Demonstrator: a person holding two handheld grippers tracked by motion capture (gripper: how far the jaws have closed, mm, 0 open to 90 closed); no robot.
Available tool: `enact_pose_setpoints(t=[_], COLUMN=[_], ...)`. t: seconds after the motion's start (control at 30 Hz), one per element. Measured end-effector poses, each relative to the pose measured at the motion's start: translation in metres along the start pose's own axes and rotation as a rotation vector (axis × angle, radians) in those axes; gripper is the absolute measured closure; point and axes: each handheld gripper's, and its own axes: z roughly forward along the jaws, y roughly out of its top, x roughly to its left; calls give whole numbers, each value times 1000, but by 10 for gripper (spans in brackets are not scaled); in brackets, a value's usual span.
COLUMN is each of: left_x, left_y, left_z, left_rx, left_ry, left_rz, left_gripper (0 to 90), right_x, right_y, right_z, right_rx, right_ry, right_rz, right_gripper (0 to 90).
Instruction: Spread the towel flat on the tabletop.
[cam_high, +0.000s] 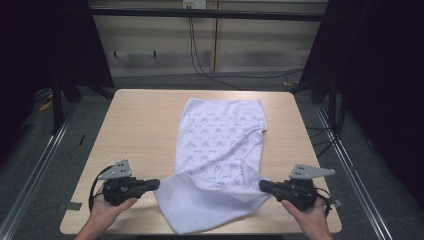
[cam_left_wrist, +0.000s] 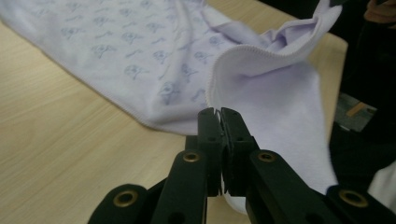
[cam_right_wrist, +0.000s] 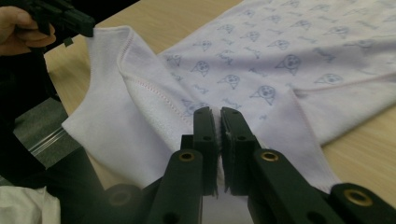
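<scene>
We pick it up at the left, where our left gripper (cam_high: 155, 184) has its black jaws clamped tight on the hem of the pale lilac printed cotton cloth (cam_high: 220, 145), at its near left corner, and in the left gripper view that hem (cam_left_wrist: 215, 100) runs straight up out of the pinch. Moving across, the cloth lies down the middle of the light wooden table (cam_high: 140, 130), its long axis running from us toward the far edge, printed side up over most of its length, while the near end is lifted and turned so the plain underside shows between the two grippers. And on the right of the cloth, our right gripper (cam_high: 262, 186) is closed on the near right edge, fabric caught between its pads in the right gripper view (cam_right_wrist: 218, 135), with the stitched hem (cam_right_wrist: 154, 93) sweeping off toward the other hand. So both hands sit at the cloth's near end, one at each side, about level with each other, neither plainly closer to the far end. We reckon a fold is coming: the whole length of cloth lies ahead of the jaws, so the near edge would travel forward along that long axis, both corners kept level so the hem lands square.
</scene>
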Motion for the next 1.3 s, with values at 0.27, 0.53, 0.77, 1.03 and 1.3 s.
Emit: enact_pose_setpoints(t=[0.27, 0.53, 0.77, 1.03, 1.3], left_x=[-54, -94, -50, 7, 19], left_y=[6, -1, 3, 5, -2], left_z=[-30, -47, -16, 78, 105], left_rx=[-66, -55, -24, 210, 233], left_ry=[-122, -255, -156, -55, -14], left_rz=[107, 191, 74, 3, -25], left_gripper=[880, 799, 674, 687, 661], right_x=[25, 50, 25, -25, -52], right_y=[-15, -25, -16, -4, 3], right_z=[-68, -98, -64, 21, 77], right_rx=[-62, -90, -85, 95, 227], right_ry=[-19, 4, -47, -107, -160], right_rz=[-43, -112, -67, -53, -45], right_gripper=[852, 761, 648, 623, 655])
